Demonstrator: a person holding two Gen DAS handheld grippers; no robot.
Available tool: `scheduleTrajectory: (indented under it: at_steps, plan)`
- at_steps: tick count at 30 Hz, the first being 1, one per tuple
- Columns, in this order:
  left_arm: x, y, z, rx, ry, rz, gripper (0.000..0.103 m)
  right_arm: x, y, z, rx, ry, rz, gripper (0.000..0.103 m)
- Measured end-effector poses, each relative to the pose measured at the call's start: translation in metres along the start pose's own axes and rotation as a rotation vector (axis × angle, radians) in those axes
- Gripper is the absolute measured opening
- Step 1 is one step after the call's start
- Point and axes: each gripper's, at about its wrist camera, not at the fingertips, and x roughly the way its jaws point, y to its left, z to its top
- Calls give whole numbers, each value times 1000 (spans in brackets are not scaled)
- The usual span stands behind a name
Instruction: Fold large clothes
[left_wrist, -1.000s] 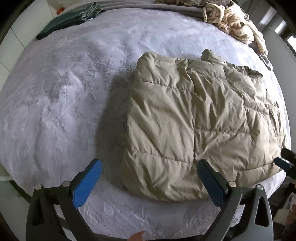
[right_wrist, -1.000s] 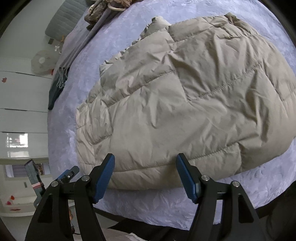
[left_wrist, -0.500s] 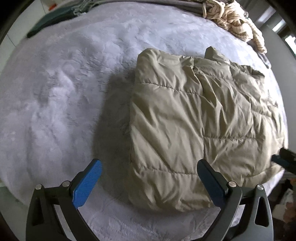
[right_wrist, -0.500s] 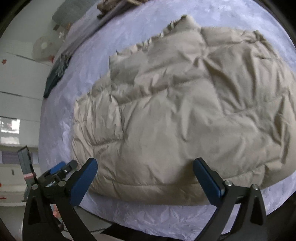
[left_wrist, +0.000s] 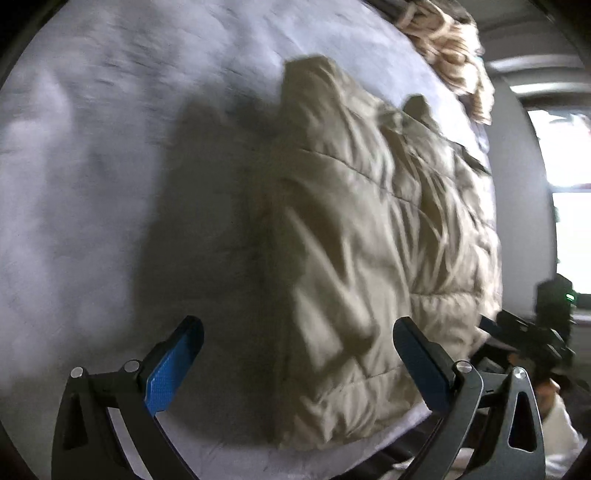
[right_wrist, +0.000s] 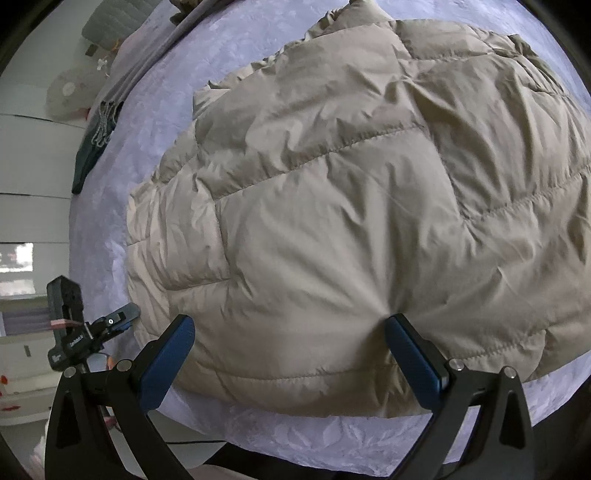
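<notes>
- Spreading wide, the right hand-held gripper (right_wrist: 288, 332) has its jaws released; its right fingertip (right_wrist: 397, 326) presses a dimple into the near edge of the jacket (right_wrist: 332, 221), while the left fingertip sits just off the jacket's near hem.
- Released too, the left hand-held gripper (left_wrist: 295, 332) hangs above the bed (left_wrist: 92, 184); its left finger is over bare cover, its right finger over the jacket's near part. This view is blurred, so contact cannot be told.
- Folded into a thick tan block, the jacket (left_wrist: 369, 258) lies on the bed near its front edge; in the right view a narrow strip of lavender cover (right_wrist: 314, 432) shows between hem and bed edge.
- Left of the jacket, in the left view, a broad stretch of bare cover lies under shadow.
- Beyond the jacket's far edge the cover runs on to the bed's far side.
- At the far side lie a cream knit (left_wrist: 450, 55) and, in the right view, a dark green garment (right_wrist: 94, 147) at the bed's left edge, both well apart from the jacket.
</notes>
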Motion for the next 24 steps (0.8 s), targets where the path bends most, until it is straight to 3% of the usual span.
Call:
scheduleTrajectory:
  at_steps: [4, 10, 18, 20, 22, 24]
  plan:
    - [28, 1, 19, 28, 65, -117, 103, 6, 2, 1, 2, 8, -17, 103]
    - [50, -7, 43, 88, 119, -212, 103, 9, 5, 1, -10, 11, -37, 103]
    - [70, -29, 46, 178, 172, -182, 102, 11, 6, 3, -4, 9, -45, 103]
    - [69, -35, 48, 187, 160, -176, 80, 9, 8, 4, -5, 14, -44, 103]
    - [69, -43, 48, 190, 161, -197, 45, 5, 8, 5, -4, 16, -29, 103]
    - [58, -56, 44, 225, 140, -195, 36, -4, 7, 6, -7, 11, -18, 103]
